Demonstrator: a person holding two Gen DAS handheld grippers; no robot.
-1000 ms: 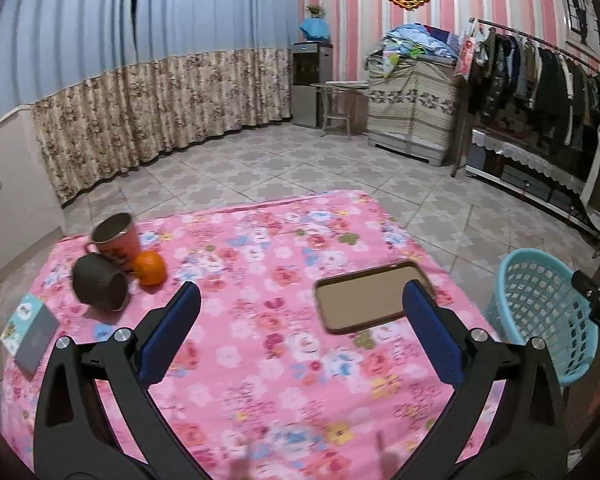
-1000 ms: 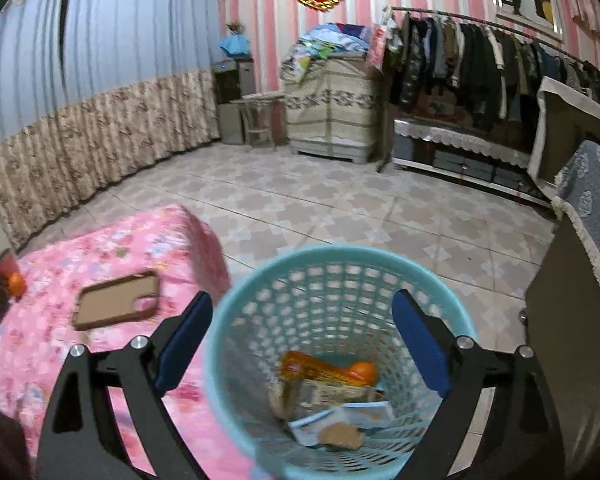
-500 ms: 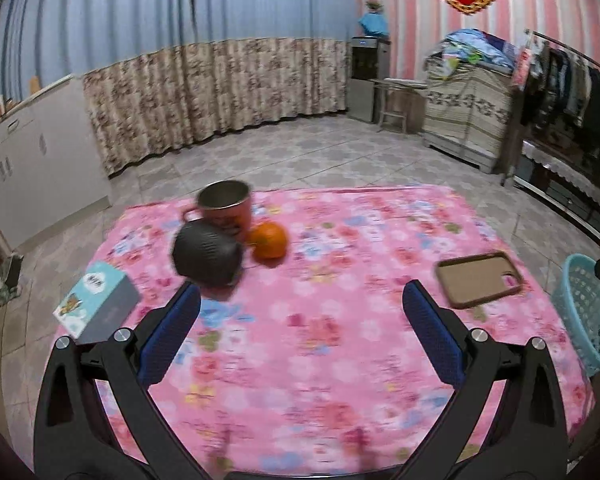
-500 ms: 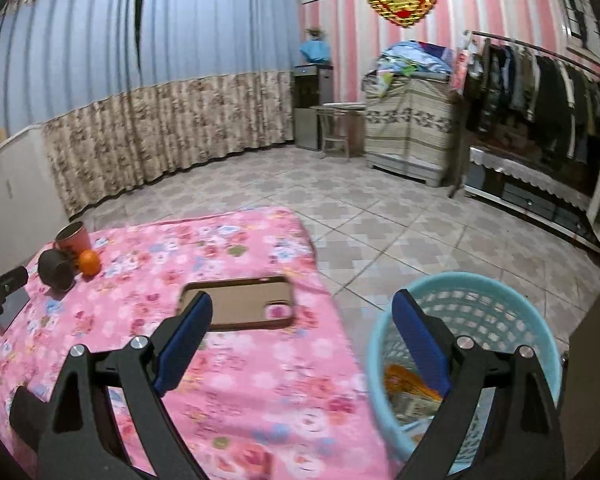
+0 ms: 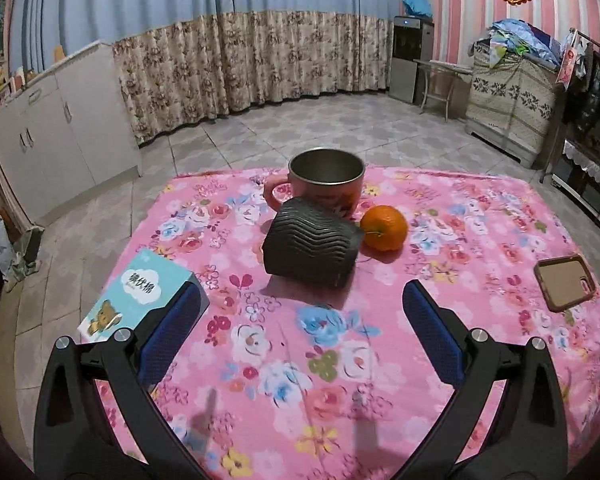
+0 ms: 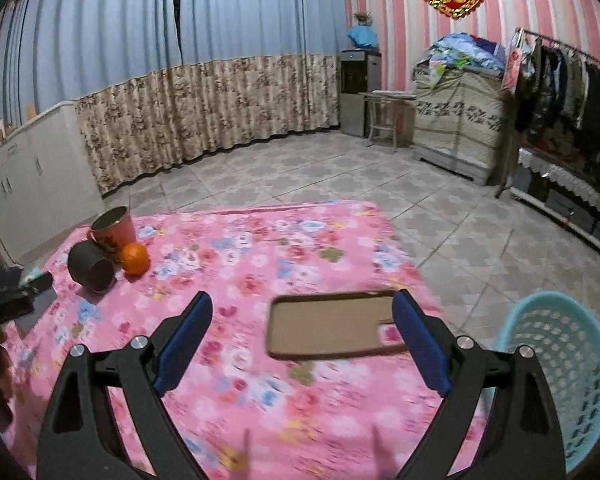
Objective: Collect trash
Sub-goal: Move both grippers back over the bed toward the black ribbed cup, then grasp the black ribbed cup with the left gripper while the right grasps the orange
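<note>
A dark ribbed paper cup lies on its side on the pink floral tablecloth, just ahead of my open, empty left gripper. It also shows in the right wrist view. An orange and a red mug stand behind it. A blue tissue box lies by my left finger. My right gripper is open and empty above a brown phone case. The teal basket stands on the floor at the right.
The phone case lies near the table's right edge in the left wrist view. White cabinets, curtains, a covered chest and a clothes rack line the room. Tiled floor surrounds the table.
The left gripper has swung left and moved in toward the cup, mug and orange. The right gripper has swung from over the basket back over the table and phone case.
</note>
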